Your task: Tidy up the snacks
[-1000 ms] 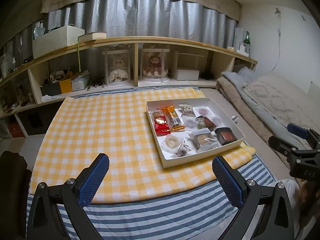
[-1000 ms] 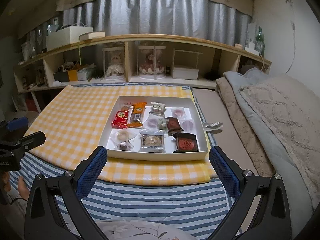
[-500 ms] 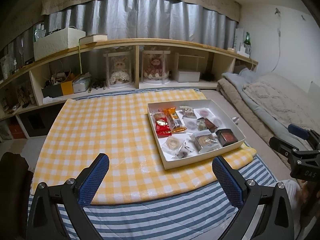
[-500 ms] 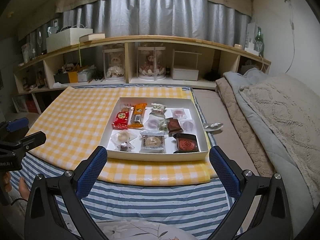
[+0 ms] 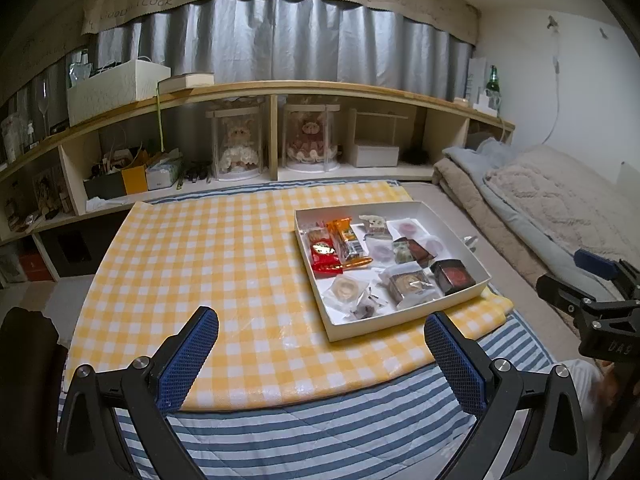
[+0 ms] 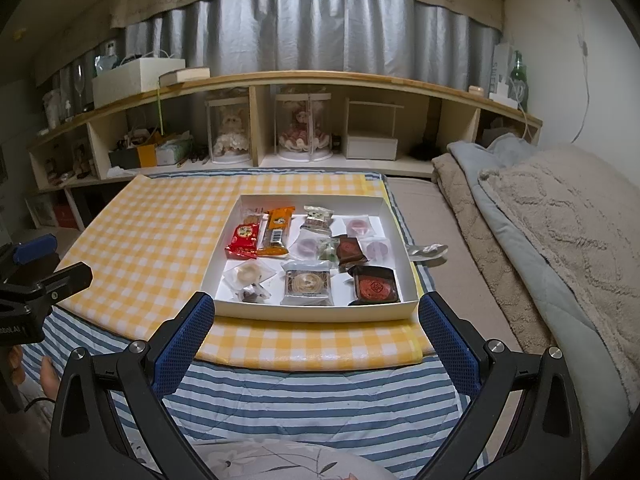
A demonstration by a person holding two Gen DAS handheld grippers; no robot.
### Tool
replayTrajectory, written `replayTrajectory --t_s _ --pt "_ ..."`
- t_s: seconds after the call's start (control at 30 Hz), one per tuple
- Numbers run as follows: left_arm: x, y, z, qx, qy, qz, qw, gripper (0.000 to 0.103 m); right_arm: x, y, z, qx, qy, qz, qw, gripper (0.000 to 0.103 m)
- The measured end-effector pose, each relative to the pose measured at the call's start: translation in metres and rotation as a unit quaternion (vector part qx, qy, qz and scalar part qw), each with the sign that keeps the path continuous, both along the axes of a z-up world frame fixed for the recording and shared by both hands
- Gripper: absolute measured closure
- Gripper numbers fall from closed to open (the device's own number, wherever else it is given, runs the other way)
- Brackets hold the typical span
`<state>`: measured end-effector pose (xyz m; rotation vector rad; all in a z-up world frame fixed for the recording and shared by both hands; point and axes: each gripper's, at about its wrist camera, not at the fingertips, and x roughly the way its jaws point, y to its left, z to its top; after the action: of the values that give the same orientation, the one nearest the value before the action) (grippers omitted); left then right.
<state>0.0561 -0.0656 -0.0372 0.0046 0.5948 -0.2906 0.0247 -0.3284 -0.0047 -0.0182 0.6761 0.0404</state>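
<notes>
A shallow white box (image 6: pixel 316 312) of wrapped snacks lies on the yellow checked cloth (image 6: pixel 152 232); it also shows in the left wrist view (image 5: pixel 400 322). Inside are a red packet (image 6: pixel 243 240), an orange bar (image 6: pixel 277 232), a dark red-topped box (image 6: pixel 376 286) and several clear-wrapped pastries. My right gripper (image 6: pixel 316 338) is open and empty, just in front of the box's near wall. My left gripper (image 5: pixel 320 354) is open and empty, over the cloth's near edge, left of the box. The right gripper (image 5: pixel 592 288) shows at the left view's right edge.
A crumpled silver wrapper (image 6: pixel 428 251) lies on the mattress right of the box. Folded blankets (image 6: pixel 560 232) lie at the right. Wooden shelves (image 6: pixel 280 140) with doll cases stand behind. A blue striped quilt (image 6: pixel 312 396) hangs at the near edge. A bare foot (image 6: pixel 50 376) shows lower left.
Both grippers have drifted slightly; the scene sits a little lower in both views. Both stay open and empty. Nothing in the box has moved.
</notes>
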Motion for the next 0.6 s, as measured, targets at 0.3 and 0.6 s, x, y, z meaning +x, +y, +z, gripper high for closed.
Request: replayTrajectory --t_s 0.3,0.6 --pt "-0.0006 -0.0009 0.0003 0.000 0.000 0.000 1.0000 0.000 -0.0007 0.0012 0.0001 0.000 0.000 -0.001 1.000 0.000" --pt "-0.0020 -0.0038 0.0004 0.000 0.000 0.001 1.0000 0.000 -0.0006 0.0009 0.0001 0.000 0.000 0.000 1.000 0.000"
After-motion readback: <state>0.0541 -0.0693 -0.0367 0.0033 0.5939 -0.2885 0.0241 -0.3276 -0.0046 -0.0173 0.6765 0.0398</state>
